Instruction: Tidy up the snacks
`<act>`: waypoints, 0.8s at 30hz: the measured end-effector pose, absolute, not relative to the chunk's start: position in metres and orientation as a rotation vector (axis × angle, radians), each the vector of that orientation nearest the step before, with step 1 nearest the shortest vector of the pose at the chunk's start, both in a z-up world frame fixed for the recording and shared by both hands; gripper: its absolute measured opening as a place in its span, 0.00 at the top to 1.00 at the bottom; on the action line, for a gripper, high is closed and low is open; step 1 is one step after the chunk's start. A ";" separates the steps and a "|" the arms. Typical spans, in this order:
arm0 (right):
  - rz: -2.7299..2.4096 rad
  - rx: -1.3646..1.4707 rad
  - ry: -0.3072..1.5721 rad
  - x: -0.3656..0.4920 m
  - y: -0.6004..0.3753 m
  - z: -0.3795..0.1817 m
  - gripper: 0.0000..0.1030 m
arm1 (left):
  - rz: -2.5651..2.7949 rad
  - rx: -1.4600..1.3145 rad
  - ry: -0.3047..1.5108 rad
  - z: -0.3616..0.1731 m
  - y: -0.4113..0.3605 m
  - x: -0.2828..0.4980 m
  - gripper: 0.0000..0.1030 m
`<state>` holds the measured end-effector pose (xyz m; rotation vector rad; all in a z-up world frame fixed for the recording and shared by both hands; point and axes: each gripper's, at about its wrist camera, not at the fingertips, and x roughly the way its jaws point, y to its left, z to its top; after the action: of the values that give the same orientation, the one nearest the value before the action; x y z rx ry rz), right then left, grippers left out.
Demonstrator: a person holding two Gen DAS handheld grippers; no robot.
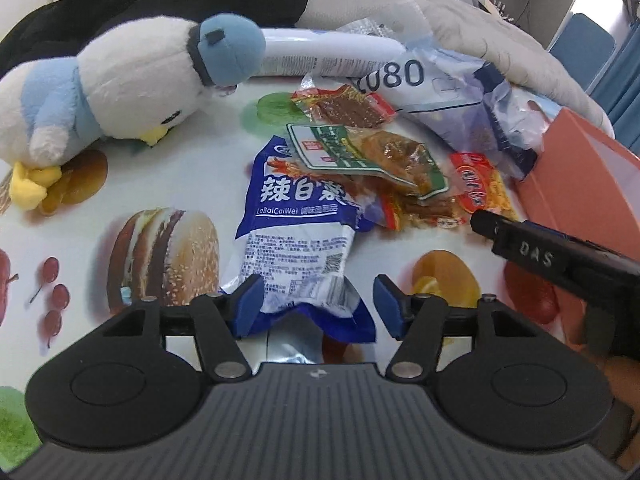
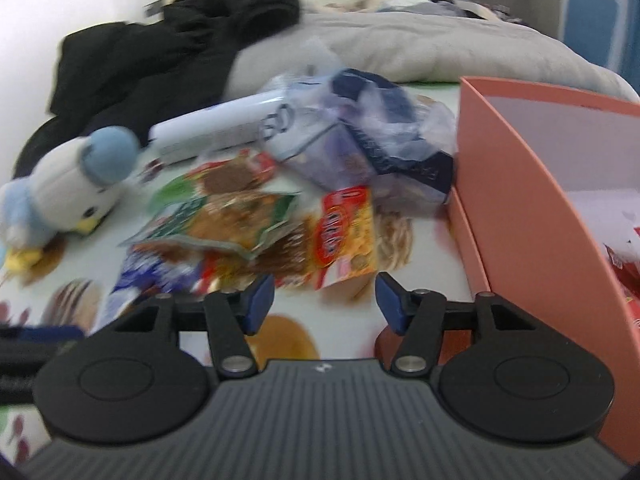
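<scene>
Crinkly foil snack packets (image 1: 296, 236), five heaped mid-frame, beside one smooth pink box (image 2: 532, 184); left claw (image 1: 318, 306) and right claw (image 2: 324, 300) both released.

Snack packets (image 1: 360, 152) are piled mid-table; plush penguin (image 1: 108, 92) at 10 o'clock, open box (image 1: 580, 176) at 3.

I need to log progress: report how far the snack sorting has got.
Done: the pink box already holds some red packets. In hand: nothing gripped; the left gripper is open around the tail of the blue packet, and the right gripper is open, empty, near the yellow packet. Left: the blue, green and yellow packets and the rest of the pile lie on the table.
</scene>
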<state>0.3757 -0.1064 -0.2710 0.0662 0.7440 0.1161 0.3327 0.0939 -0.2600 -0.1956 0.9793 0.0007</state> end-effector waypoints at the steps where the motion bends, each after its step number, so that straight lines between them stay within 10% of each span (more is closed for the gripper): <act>1: 0.099 0.067 0.744 0.381 -0.106 -0.275 0.43 | -0.001 -0.200 0.987 -0.263 0.094 0.335 0.44; 7: 0.065 0.101 0.776 0.401 -0.110 -0.295 0.54 | -0.001 -0.221 0.987 -0.269 0.098 0.337 0.56; 13: 0.088 0.106 0.759 0.394 -0.107 -0.291 0.92 | -0.002 -0.232 0.983 -0.265 0.100 0.329 0.66; 24: 0.110 0.101 0.778 0.347 -0.114 -0.263 0.95 | 0.015 -0.254 0.984 -0.249 0.099 0.283 0.79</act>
<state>0.3465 -0.1141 -0.2630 0.1007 0.7780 0.1100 0.2829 0.0989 -0.2489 -0.2536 0.9845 0.0151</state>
